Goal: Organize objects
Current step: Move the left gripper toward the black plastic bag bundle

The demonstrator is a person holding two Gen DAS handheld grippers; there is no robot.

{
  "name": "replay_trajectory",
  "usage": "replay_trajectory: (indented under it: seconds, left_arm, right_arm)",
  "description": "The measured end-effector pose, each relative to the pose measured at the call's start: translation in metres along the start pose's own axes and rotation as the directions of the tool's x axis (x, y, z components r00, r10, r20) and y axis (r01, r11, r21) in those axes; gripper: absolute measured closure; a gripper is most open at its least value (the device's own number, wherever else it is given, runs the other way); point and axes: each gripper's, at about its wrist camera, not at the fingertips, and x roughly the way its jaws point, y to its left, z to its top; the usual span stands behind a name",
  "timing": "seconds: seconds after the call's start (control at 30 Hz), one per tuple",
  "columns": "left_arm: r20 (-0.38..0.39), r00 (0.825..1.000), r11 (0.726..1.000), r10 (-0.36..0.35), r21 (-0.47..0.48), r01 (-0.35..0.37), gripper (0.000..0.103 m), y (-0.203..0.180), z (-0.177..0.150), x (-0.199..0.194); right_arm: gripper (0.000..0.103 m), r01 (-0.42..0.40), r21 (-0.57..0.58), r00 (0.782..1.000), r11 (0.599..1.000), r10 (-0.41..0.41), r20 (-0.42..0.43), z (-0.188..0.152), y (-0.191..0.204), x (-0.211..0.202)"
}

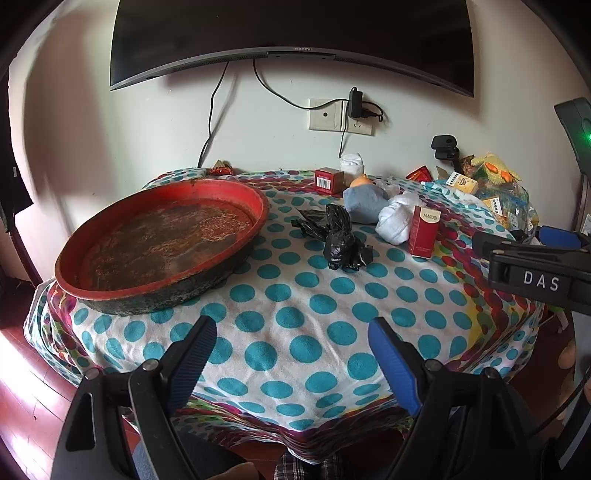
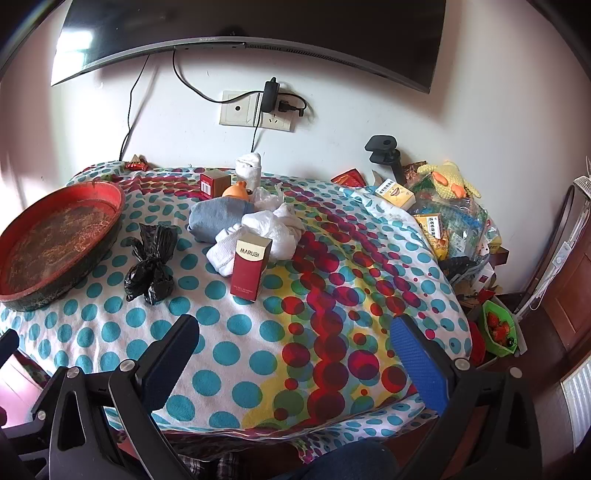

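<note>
A large, worn red tray sits at the left on the polka-dot cloth. To its right lie a knotted black plastic bag, an upright red MARUBI box, white socks, a grey-blue cloth bundle, an orange toy and a small red box. My left gripper is open and empty above the table's near edge. My right gripper is open and empty, and its side shows in the left wrist view.
A heap of packets, small boxes and a yellow knitted duck fills the back right corner beside a black clamp. A green bowl of strawberries sits low off the right edge. A TV, socket and cables hang on the wall behind.
</note>
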Motion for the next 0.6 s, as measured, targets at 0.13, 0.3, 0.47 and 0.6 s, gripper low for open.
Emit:
replay_trajectory:
  seconds: [0.13,0.3,0.47,0.6]
  left_arm:
    - [-0.001,1.0,1.0,0.0,0.002,0.0,0.017,0.0002,-0.0001,0.0]
    - [-0.003,1.0,1.0,-0.001,0.006,0.001,0.017,0.0002,-0.0005,-0.0001]
    - [-0.006,1.0,1.0,-0.002,0.003,0.002,0.017,-0.0005,-0.0011,-0.0001]
    - [-0.009,1.0,1.0,0.0,0.004,0.0,0.017,-0.0004,-0.0018,0.002]
  right_arm:
    - [0.0,-0.008,-0.002,1.0,1.0,0.008,0.0,-0.0051,0.0004,0.0044]
    - [0.0,-0.012,-0.003,1.0,1.0,0.012,-0.002,-0.0053,0.0,0.0047]
    - [0.0,-0.01,-0.001,1.0,1.0,0.01,-0.005,-0.0056,0.0002,0.005]
    - [0.0,-0.009,-0.002,1.0,1.0,0.009,-0.003,-0.006,0.0005,0.0051]
